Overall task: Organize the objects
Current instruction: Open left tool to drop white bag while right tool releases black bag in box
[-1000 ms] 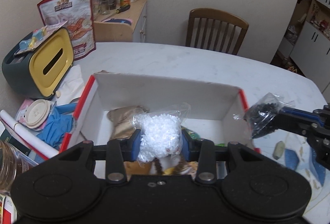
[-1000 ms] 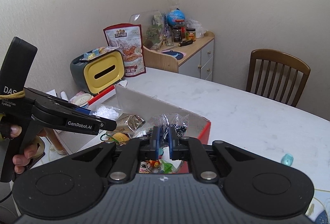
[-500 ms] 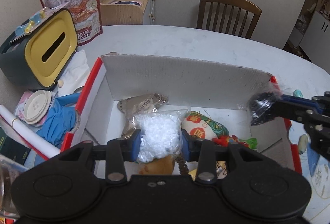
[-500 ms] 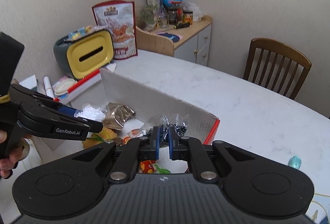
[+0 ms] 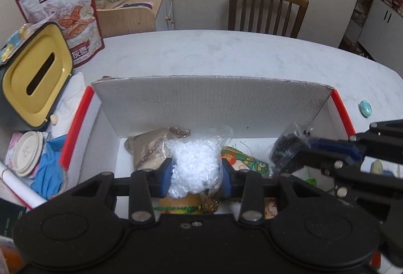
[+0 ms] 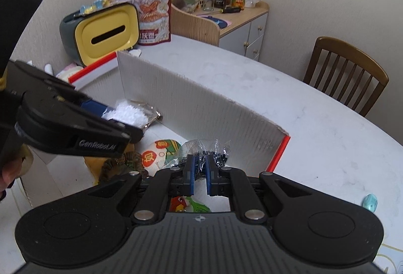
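Item 1: my left claw (image 5: 196, 174), jaws parted about as wide as the bag they clamp, closed on a clear bag of white pellets (image 5: 195, 168). The bag stands upright between the blue pads, its long axis vertical, its loose mouth pointing up and away.

Item 2: my right claw (image 6: 200, 170), jaws nearly together, pinching a crinkled clear bag of small black parts (image 6: 214, 154) by its near edge. The bag juts out past the fingertips toward the far wall of the box.

Item 3: open cardboard box (image 5: 211, 102), white inside, red rims at left and right. Contents seen: a brown foil pouch (image 5: 148, 148), a printed packet with red and green (image 5: 241, 160), other clutter I cannot identify.

Position: both bags hang over the box interior, white bag left of centre, black bag at the right end. Whether either touches the contents below, I cannot tell.

Judgement: the floor lies straight below each claw, so the coming move is a plain downward release. Neither hand needs to cross the other.
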Tool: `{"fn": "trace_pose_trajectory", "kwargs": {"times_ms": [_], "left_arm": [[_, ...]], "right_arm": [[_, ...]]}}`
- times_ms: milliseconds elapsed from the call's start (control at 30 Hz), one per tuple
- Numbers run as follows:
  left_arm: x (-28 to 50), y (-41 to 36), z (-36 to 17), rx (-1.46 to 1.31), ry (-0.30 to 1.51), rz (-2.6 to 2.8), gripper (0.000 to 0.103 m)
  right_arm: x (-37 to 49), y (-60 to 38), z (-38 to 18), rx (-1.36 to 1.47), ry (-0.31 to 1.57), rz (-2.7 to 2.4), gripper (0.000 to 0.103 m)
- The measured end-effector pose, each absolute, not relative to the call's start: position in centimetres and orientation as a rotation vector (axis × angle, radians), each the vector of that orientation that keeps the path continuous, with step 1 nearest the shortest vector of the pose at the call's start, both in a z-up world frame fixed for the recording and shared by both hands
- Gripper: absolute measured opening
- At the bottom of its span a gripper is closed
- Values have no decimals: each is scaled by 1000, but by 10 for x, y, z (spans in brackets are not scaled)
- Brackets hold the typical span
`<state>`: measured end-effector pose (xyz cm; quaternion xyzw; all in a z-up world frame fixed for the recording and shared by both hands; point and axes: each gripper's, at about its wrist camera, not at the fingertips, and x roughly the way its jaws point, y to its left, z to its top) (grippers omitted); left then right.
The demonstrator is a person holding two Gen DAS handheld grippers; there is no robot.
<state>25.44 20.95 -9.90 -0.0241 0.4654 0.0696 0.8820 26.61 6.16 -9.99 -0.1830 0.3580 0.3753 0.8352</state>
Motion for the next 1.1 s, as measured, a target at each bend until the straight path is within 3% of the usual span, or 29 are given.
{"fn": "trace_pose_trajectory", "kwargs": {"times_ms": [733,867,1100], "left_arm": [[278,204,-115,-44,1055,104,42],[277,205,-114,-52,1053,119,56],[271,202,-107,-52,1032,118,61]], "right_arm": [[265,61,-104,-398,800,770,11],[263,56,-101,-378,798,775,12],[258,45,-89,-334,780,791,13]]}}
